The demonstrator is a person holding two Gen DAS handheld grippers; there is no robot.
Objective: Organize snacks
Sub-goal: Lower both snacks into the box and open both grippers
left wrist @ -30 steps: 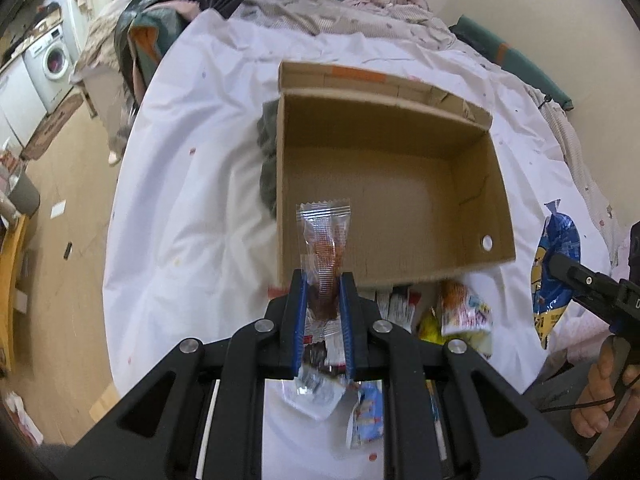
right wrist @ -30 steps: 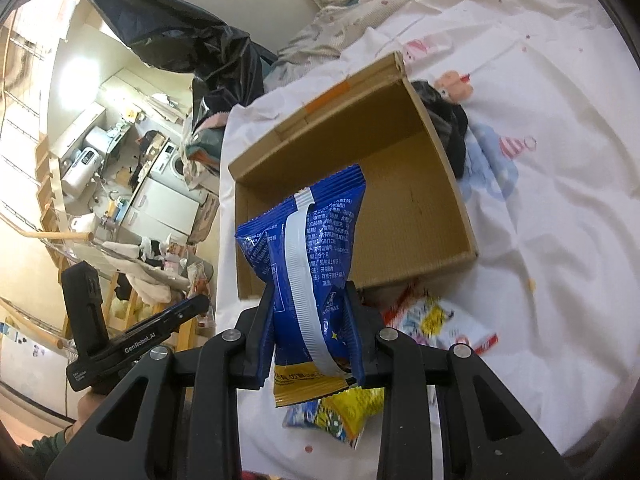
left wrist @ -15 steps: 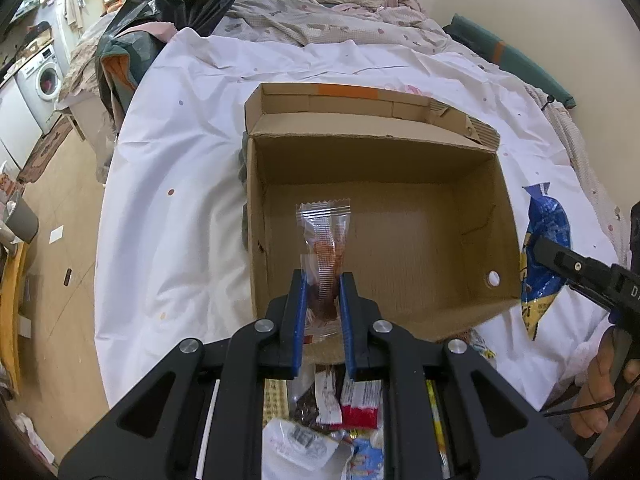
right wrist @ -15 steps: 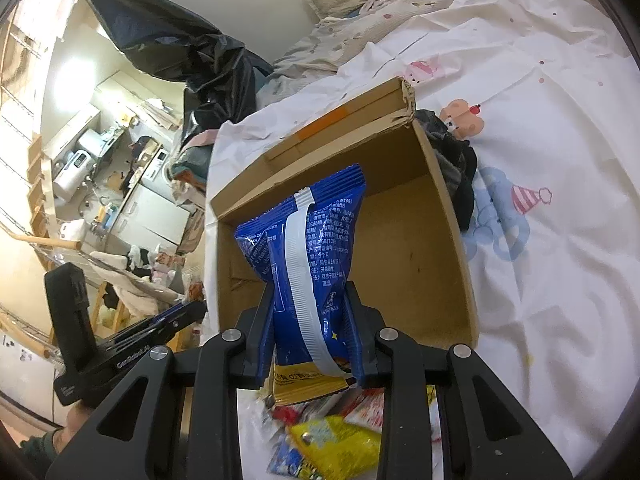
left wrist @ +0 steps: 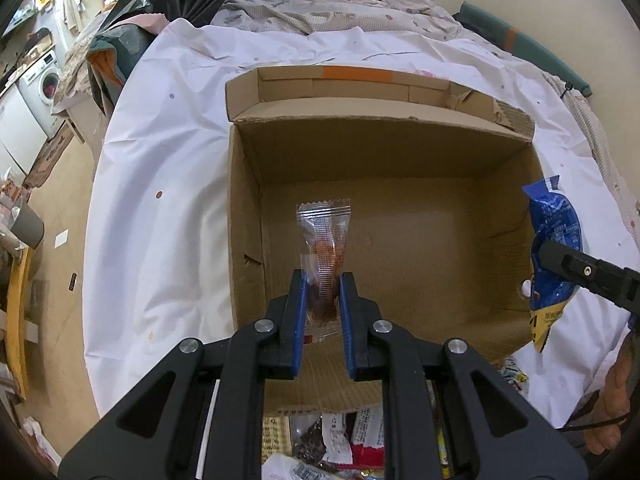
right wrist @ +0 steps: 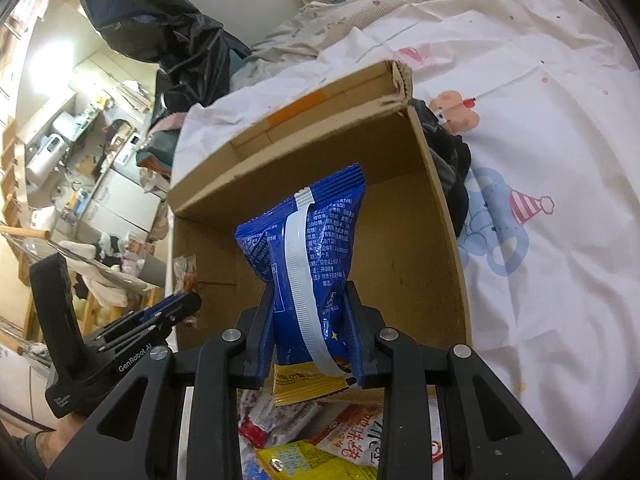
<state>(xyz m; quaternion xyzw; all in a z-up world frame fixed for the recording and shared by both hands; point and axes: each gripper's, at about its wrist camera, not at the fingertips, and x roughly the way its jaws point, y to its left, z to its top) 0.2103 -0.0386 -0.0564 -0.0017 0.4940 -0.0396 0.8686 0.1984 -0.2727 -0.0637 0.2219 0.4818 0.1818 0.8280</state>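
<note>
An open cardboard box point(left wrist: 400, 152) point(right wrist: 440, 208) lies on a white sheet with nothing inside. My left gripper point(left wrist: 323, 280) is shut on a small clear snack packet point(left wrist: 325, 236) with reddish contents, held over the box's near left part. My right gripper point(right wrist: 310, 292) is shut on a blue snack bag point(right wrist: 308, 248) with a white seam and yellow bottom edge, held above the box's near right side. The blue bag point(left wrist: 554, 248) and right gripper point(left wrist: 584, 272) show at the right edge of the left wrist view. The left gripper point(right wrist: 176, 308) with its packet point(right wrist: 186, 272) shows at the left of the right wrist view.
Several loose snack packs point(left wrist: 340, 440) point(right wrist: 320, 440) lie in a pile just in front of the box's near wall. Dark clothing point(right wrist: 448, 160) lies against the box's right side. The white sheet point(left wrist: 160, 200) drops to a wooden floor point(left wrist: 60, 280) on the left. A black bag point(right wrist: 160, 32) sits behind.
Both grippers moved forward and down from above the snack pile to over the box, each still gripping its snack. The box now fills more of both views.
</note>
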